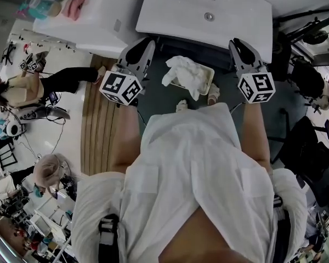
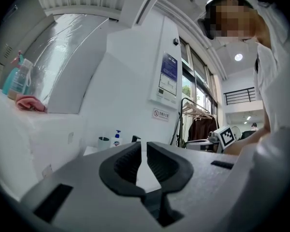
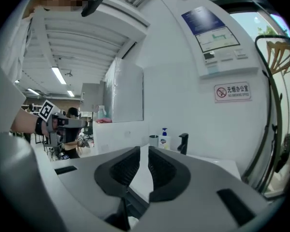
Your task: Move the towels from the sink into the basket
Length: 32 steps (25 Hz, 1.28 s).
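The 2 claws are held up side by side before the sink (image 1: 170,10). The left claw (image 1: 145,43) and the right claw (image 1: 237,43) are each seen in their own gripper view with the jaws drawn narrow, almost together, and nothing between them. The basin is seen bare around its drain (image 1: 209,16). The white towels (image 1: 183,70) are heaped in the basket (image 1: 210,73) on the floor below, with 1 fold hanging over its left rim. The transfer is judged all but finished (only tidying seems left). The basin is best checked once more. The hanging fold is best taken by 1 claw, opened first, and tucked inside without the basket being nudged.
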Motion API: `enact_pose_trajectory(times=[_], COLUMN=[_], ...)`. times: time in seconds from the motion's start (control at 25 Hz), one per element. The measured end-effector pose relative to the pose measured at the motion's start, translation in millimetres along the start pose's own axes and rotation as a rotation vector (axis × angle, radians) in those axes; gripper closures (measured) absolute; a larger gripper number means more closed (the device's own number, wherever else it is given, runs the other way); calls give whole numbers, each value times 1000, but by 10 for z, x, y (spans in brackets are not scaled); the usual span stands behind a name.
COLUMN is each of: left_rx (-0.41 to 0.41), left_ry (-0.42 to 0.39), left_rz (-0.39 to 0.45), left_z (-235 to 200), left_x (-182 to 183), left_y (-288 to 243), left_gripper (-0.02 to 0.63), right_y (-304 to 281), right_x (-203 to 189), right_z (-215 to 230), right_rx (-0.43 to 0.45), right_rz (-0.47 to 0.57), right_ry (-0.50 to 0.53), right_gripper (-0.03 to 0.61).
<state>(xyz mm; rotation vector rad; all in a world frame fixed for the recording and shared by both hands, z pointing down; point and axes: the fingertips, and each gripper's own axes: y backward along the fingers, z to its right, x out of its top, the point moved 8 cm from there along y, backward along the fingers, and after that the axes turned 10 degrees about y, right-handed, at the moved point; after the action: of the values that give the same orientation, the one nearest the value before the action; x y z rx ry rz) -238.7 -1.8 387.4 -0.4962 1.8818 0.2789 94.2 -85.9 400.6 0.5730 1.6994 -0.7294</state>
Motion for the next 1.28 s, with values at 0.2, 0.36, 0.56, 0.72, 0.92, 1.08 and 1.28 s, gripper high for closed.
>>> enact_pose_trajectory(times=[0.2,0.36,0.56,0.72,0.92,1.08,1.28], left_rx=[-10,-24,-38,-38,-30,-23,-11], left_ry=[-4,-8,-16,-21,-21,-20,-21], left_rz=[12,25,40,56,71,73,79], left_z=[24,47,78,75,52,13,-25], left_x=[55,114,196,263,288,302,310], left_y=[-53,-110,-164,-173,-130,-89,-2], left_gripper=[580,580,580,580,580,580,580], right_y=[374,634,844,926,970,963,945], right_x=[156,238,301,363,465,526,562], right_z=[283,447,518,550,553,550,508], right_rx=[-116,-197,-253,-273,-287,-300,-294], right_rz=[41,57,63,73,87,91,95], right_ry=[5,15,22,31,54,74,86], right_gripper=[506,506,508,519,538,546,549])
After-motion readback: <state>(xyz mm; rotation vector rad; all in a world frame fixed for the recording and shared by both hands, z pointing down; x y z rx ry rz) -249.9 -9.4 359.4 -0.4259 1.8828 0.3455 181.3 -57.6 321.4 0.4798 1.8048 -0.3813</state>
